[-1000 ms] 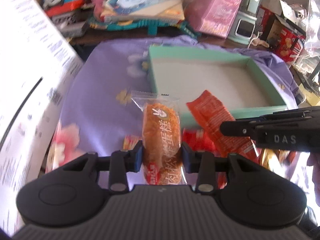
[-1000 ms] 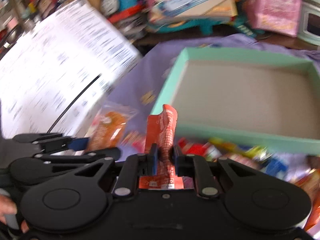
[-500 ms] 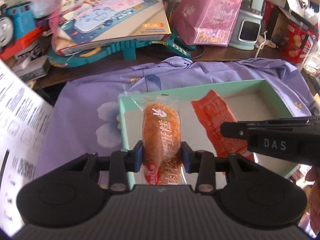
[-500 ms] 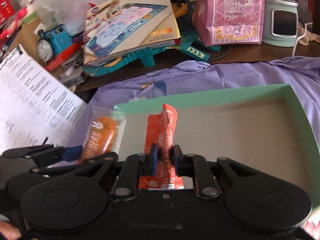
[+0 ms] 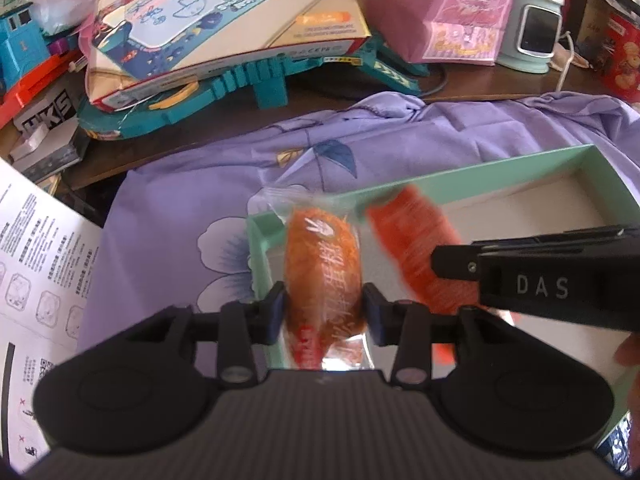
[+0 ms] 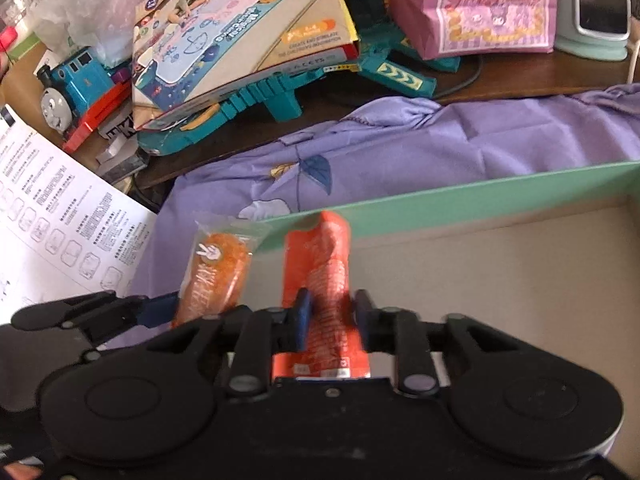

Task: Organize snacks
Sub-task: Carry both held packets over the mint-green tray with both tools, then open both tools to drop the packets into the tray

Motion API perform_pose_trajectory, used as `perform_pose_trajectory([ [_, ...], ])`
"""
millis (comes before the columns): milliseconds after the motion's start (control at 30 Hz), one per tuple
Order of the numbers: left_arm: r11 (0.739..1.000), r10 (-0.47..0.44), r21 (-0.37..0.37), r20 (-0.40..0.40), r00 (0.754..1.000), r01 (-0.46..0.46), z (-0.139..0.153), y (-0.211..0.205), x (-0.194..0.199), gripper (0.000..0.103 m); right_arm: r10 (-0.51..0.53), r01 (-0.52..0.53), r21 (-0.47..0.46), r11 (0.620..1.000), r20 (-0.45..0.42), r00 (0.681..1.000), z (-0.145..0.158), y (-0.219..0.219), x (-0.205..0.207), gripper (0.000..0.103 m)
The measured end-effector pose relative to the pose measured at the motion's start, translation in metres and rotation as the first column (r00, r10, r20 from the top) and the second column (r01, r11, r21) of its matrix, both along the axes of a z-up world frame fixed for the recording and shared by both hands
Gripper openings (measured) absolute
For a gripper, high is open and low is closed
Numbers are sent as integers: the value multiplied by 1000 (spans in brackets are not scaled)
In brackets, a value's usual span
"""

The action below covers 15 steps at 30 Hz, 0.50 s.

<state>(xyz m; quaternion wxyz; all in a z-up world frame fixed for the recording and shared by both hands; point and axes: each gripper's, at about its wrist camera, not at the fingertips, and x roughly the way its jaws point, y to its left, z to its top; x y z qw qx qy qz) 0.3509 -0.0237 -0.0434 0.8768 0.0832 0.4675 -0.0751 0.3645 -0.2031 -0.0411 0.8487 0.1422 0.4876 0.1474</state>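
Observation:
An orange cake packet (image 5: 320,264) sits between my left gripper's (image 5: 324,310) fingers. The jaws are opening and the packet is blurred, slipping loose over the left end of the mint green box (image 5: 500,176). A red snack packet (image 6: 320,272) stands between the fingers of my right gripper (image 6: 330,312). Those jaws are opening too, with gaps beside the pads. The packet hangs over the box's pale floor (image 6: 500,280). The cake packet (image 6: 212,276) shows to its left, by the box's left corner. The two grippers are side by side.
The box lies on a purple floral cloth (image 5: 400,140). A printed instruction sheet (image 6: 60,208) lies at left. Behind are a toy train (image 6: 76,84), a stack of toy boxes (image 6: 240,40), a pink bag (image 6: 480,8) and a mint appliance (image 6: 596,12). A hand (image 5: 628,352) shows at right.
Both grippers carried their packets from above the snack pile forward over the box's left end. The right jaws have spread apart. Both packets now look blurred.

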Motion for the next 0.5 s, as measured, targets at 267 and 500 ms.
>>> perform_pose_trajectory([
  [267,1000,16,-5,83,996,-16,23,-1,-17,92,-14,14,-9,1000,65,998,26,-6,-16,77],
  [500,999,29,-19,104,994,-27,44,3,-51,103,-20,26,-56,998,119,993,48,-19,-51,87],
])
